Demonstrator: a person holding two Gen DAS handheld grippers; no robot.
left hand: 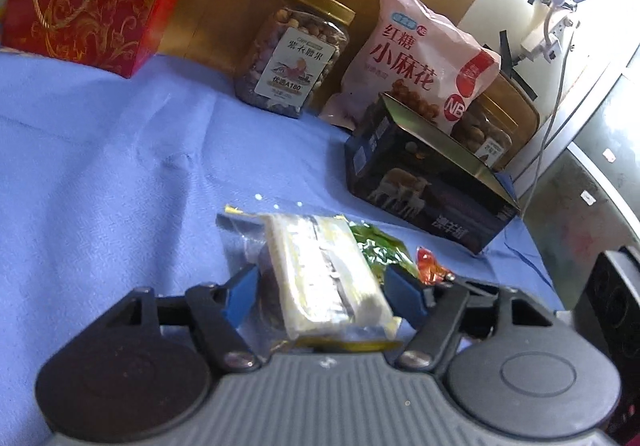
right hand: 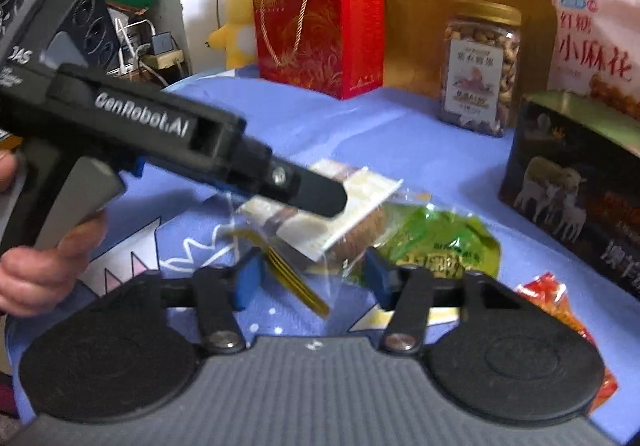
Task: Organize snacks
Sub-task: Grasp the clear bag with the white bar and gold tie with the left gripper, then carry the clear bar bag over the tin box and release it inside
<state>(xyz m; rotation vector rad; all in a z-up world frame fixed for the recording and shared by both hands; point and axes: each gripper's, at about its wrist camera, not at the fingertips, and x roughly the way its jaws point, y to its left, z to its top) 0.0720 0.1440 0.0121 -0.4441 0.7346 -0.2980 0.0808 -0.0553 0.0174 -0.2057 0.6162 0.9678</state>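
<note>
straddling, left wrist view: left gripper [left hand: 320,286] part open, blue pads flanking clear snack packet [left hand: 324,278] on blue cloth [left hand: 100,149]; grip unclear.
right wrist view: right gripper [right hand: 312,278] part open at that packet's corner; green packet [right hand: 440,242] just beside.

both cameras ride low on their grippers, tilted down, close over the blue cloth [left hand: 100,165]. the right one looks across from beside the left. both share the clear-wrapped snack [left hand: 324,278], nut jar [left hand: 296,49] and red box [right hand: 320,29].
</note>
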